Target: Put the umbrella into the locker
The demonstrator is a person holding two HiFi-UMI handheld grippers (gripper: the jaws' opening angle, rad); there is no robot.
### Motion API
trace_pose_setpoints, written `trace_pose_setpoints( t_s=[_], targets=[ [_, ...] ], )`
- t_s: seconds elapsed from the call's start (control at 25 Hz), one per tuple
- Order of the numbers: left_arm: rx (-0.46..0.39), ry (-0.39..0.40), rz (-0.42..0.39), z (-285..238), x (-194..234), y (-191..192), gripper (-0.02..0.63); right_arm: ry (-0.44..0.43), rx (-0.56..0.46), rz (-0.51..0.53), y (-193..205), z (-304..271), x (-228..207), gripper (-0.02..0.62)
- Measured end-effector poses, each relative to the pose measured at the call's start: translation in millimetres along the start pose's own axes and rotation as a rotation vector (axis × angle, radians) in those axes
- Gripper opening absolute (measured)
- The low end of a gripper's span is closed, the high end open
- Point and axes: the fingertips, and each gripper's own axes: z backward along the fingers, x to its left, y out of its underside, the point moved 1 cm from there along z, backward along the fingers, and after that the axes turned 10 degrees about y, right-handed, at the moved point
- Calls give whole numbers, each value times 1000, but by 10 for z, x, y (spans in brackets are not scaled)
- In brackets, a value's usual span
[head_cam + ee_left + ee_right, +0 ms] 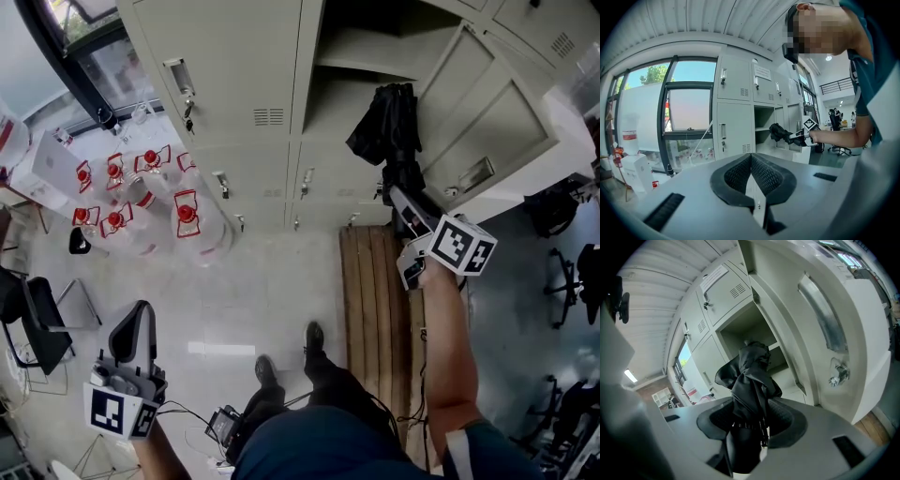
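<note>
A folded black umbrella [386,127] [751,376] is clamped between the jaws of my right gripper [401,187] [749,423], which is shut on its lower part. The umbrella's top reaches into the open middle compartment of the grey locker [352,103] [754,331], just above its shelf. The locker door [487,131] [820,329] stands swung out to the right. My left gripper [132,336] [751,174] hangs low at the left over the floor, its pads closed together on nothing. From the left gripper view the umbrella [778,132] shows far off at the locker.
Several clear water jugs with red caps [141,187] stand on the floor left of the lockers. A wooden pallet [375,291] lies below the open locker. A black chair [37,323] is at the left, office chairs [567,272] at the right. The person's shoes [314,337] are mid-floor.
</note>
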Motion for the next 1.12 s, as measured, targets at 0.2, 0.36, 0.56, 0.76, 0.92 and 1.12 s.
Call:
trace_pose_setpoints(
  t_s=[0.2,0.36,0.56,0.76,0.92,1.12],
  targets=[
    [12,-10,-5,-98,69,47,18,2,23,-10,21,-291,-70,199],
    [1,-14,17,-164,117,71,18,4,36,-7,37,-509,-108,199],
    [24,-18,17,-236,218,163,18,8,49,-6,48,-803,-148,199],
    [38,-27,29,-323,283,264,18,13,62,-4,51,-1083,-220,199],
    [50,-31,38,-393,334,351,18,24,76,1,65,-1306,-289,199],
    [67,-38,52,-495,378,464,18,31,90,5,67,-1580,-373,200]
  ],
)
